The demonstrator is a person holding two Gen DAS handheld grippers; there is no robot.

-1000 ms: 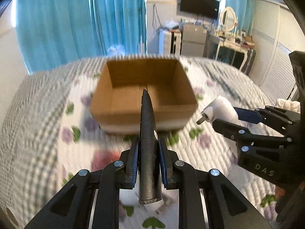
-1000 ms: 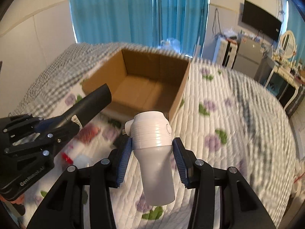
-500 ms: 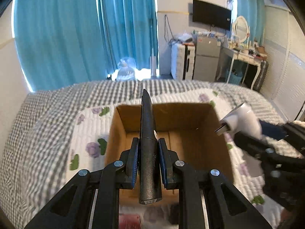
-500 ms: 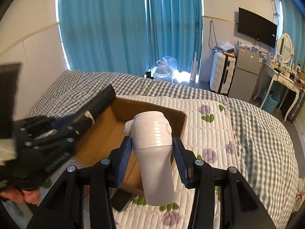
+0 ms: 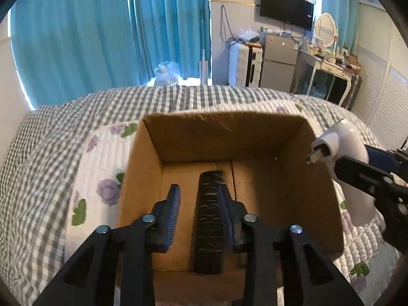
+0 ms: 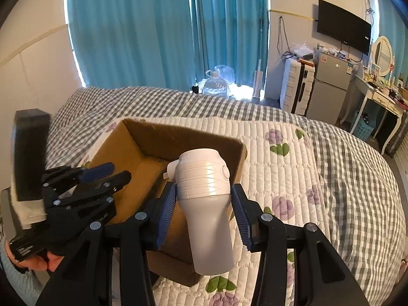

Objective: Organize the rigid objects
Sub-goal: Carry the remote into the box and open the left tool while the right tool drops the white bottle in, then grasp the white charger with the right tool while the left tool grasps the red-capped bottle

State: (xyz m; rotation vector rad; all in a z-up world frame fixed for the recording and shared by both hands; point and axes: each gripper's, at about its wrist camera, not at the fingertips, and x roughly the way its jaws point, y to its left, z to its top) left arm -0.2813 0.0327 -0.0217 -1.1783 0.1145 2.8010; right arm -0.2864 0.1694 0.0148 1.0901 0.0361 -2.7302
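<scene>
An open cardboard box (image 5: 142, 168) (image 6: 112, 150) sits on the bed. My left gripper (image 5: 199, 211) is open above the box; a long black object (image 5: 209, 219) lies below between the jaws, inside the box. It also shows in the right wrist view (image 6: 107, 173), open over the box's left side. My right gripper (image 6: 204, 201) is shut on a white and grey spray bottle (image 6: 206, 201), held over the box's right rim. The bottle also shows in the left wrist view (image 5: 344, 142), at the box's right wall.
The bed has a quilted floral cover (image 6: 288, 168) and a grey checked blanket (image 5: 40, 153). Teal curtains (image 5: 102, 30), a white suitcase (image 5: 244, 63), a small fridge (image 5: 278, 61) and a dressing table (image 5: 329, 68) stand behind the bed.
My left gripper has opened and the black object has dropped from it into the box. Both grippers have moved closer over the box. The right gripper still holds the bottle.
</scene>
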